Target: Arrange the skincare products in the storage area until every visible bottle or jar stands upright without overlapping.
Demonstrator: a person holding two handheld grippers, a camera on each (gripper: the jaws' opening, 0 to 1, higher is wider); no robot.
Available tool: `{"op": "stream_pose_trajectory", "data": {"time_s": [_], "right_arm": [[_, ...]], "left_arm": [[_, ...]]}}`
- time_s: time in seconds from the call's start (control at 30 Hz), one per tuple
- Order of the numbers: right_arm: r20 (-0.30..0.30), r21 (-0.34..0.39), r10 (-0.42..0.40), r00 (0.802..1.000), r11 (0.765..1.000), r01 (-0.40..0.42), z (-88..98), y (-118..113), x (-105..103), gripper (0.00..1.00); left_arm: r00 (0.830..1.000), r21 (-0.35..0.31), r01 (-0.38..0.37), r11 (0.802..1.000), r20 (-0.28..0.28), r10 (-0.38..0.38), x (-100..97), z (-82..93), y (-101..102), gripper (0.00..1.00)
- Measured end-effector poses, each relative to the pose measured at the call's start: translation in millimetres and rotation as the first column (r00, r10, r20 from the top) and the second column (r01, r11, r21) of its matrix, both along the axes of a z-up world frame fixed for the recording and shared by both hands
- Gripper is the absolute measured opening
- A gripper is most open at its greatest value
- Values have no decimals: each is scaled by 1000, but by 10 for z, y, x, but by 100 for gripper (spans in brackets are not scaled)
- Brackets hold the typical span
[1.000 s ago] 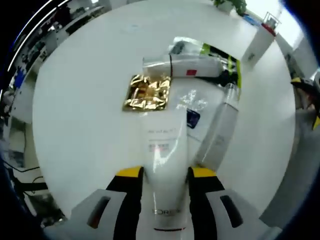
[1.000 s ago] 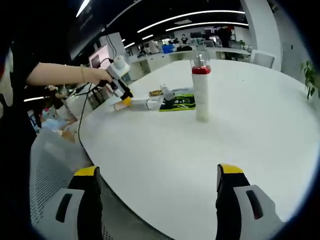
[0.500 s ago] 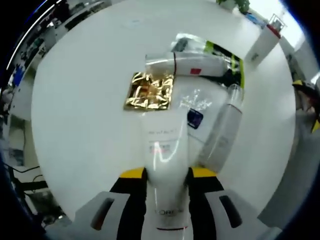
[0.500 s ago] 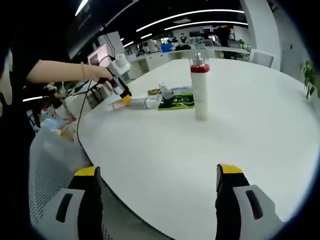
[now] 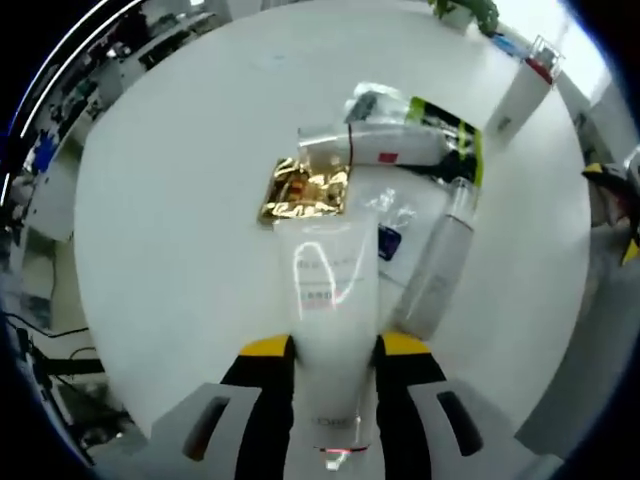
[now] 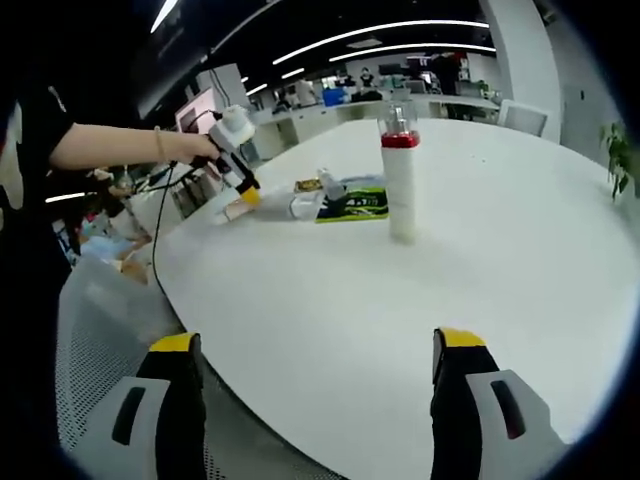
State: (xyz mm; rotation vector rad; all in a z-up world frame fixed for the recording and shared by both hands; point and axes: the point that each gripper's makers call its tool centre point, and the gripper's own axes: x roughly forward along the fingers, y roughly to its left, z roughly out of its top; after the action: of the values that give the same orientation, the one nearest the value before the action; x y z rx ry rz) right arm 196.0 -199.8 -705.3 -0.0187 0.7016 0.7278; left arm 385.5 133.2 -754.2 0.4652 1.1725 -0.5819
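Note:
My left gripper [image 5: 333, 348] is shut on a white tube [image 5: 328, 300], held a little off the round white table [image 5: 180, 200]. Past the tube lie a gold foil sachet [image 5: 308, 188], a white tube with a red label [image 5: 370, 148], a slim white bottle [image 5: 438, 262] on its side, a clear sachet [image 5: 392, 222] and a green-and-black packet [image 5: 452, 130]. A tall white bottle with a red band [image 6: 401, 180] stands upright in the right gripper view. My right gripper [image 6: 312, 360] is open near the table's front edge, well apart from the products. The left gripper [image 6: 243, 190] shows there, held in a hand.
A person's arm [image 6: 120, 145] reaches in from the left of the right gripper view. A mesh chair [image 6: 100, 350] stands below the table edge. Desks and chairs fill the room behind. A plant [image 6: 622, 150] stands at the right.
The left gripper has lifted the white tube off the table and drawn it back from the pile. The right gripper has stayed still.

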Motion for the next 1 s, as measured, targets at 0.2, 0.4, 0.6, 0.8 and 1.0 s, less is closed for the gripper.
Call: {"op": "stream_pose_trajectory", "data": {"time_s": [0.2, 0.4, 0.6, 0.8, 1.0], "right_arm": [[14, -1, 10, 1000, 1000, -10, 26, 23, 0, 94], [23, 5, 34, 999, 999, -34, 56, 65, -25, 92], [40, 6, 46, 998, 999, -46, 90, 87, -23, 91], [53, 17, 51, 997, 998, -52, 129, 98, -20, 90], [96, 52, 60, 994, 997, -65, 256, 155, -24, 89]], "left_arm": [[999, -37, -26, 999, 28, 27, -76, 119, -4, 32], [998, -67, -33, 997, 58, 37, -217, 290, -42, 32], [995, -93, -37, 995, 87, 45, -209, 405, -74, 32], [992, -113, -39, 993, 113, 52, -303, 538, -117, 32], [990, -135, -28, 990, 134, 46, -414, 660, -166, 32]]}}
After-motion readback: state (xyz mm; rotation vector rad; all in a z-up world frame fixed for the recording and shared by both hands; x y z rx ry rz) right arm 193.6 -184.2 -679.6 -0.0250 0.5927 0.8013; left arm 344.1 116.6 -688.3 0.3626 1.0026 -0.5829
